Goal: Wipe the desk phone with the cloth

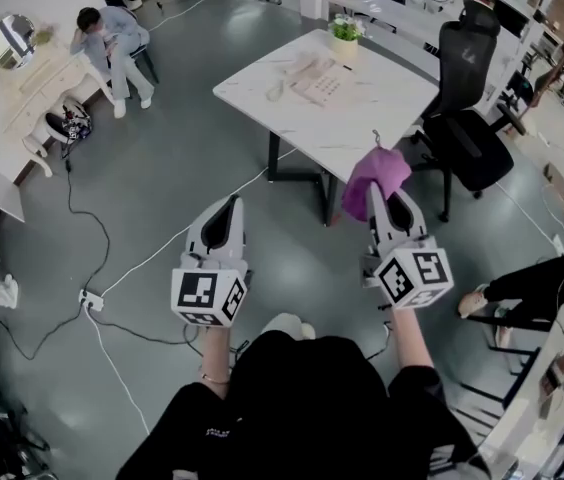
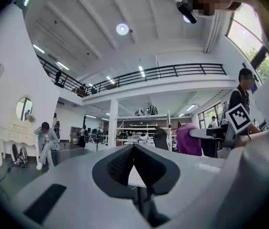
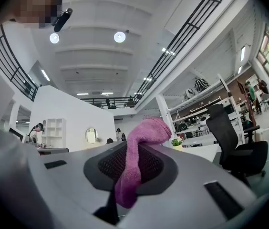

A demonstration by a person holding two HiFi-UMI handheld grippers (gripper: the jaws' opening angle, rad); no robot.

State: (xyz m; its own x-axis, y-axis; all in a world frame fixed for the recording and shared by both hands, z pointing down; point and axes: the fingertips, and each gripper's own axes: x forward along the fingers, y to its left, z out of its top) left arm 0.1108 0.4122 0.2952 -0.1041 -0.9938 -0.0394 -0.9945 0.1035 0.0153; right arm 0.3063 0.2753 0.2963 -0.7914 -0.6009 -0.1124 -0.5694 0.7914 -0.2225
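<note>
Right gripper (image 1: 382,193): jaws clamped on the purple cloth (image 3: 144,132), which droops over them. Left gripper (image 2: 133,147): jaws closed together, empty. Desk phone (image 1: 319,80) lies on the white table (image 1: 362,128) at 12 o'clock, well apart from both. Pot (image 1: 345,48) at its 1 o'clock holds a green plant (image 1: 345,28).

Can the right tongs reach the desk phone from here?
Probably not yet. The right tongs, shut on the cloth, hang over the floor, while the desk phone sits on the table well ahead. Nothing stands between; stepping closer should do.
</note>
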